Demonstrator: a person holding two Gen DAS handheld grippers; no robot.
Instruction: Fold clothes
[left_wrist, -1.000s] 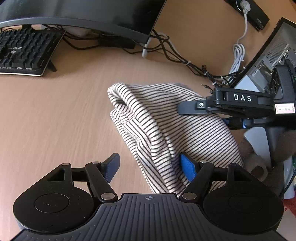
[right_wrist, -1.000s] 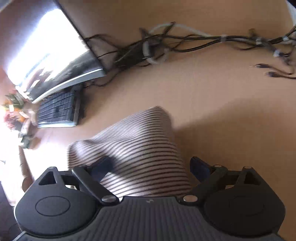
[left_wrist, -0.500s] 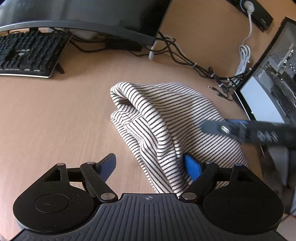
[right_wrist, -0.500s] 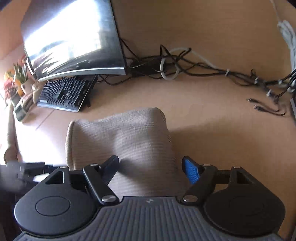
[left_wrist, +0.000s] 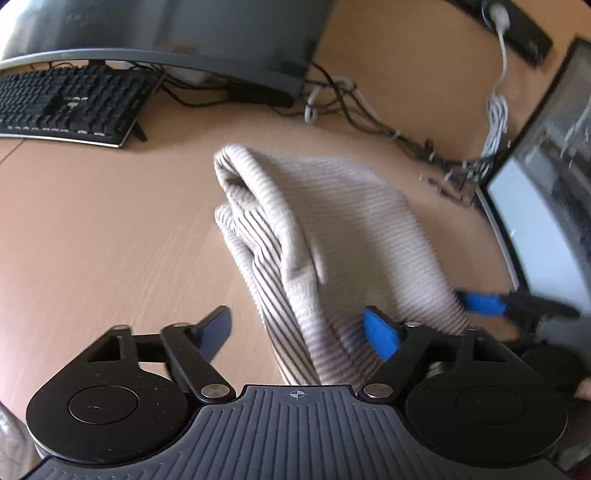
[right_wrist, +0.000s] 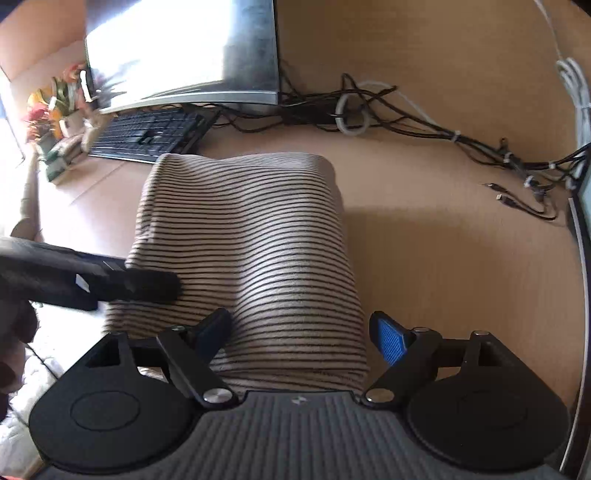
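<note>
Striped top (right_wrist: 243, 254) sits folded into a thick bundle mid-desk (left_wrist: 92, 240), near edge hanging toward the front edge; both tongs spread wide and gripping nothing, left gripper (left_wrist: 297, 330) straddling its left fold, right gripper (right_wrist: 301, 332) straddling the near hem. Probably the final fold or a tidy-up: pinch all layers at the near corners at once, lift evenly and lay flat so the bundle doesn't skew. Left view alone shows the stacked layers and loose flap along the side; right view shows the flat top, flowers (right_wrist: 55, 107) at the far left corner.
</note>
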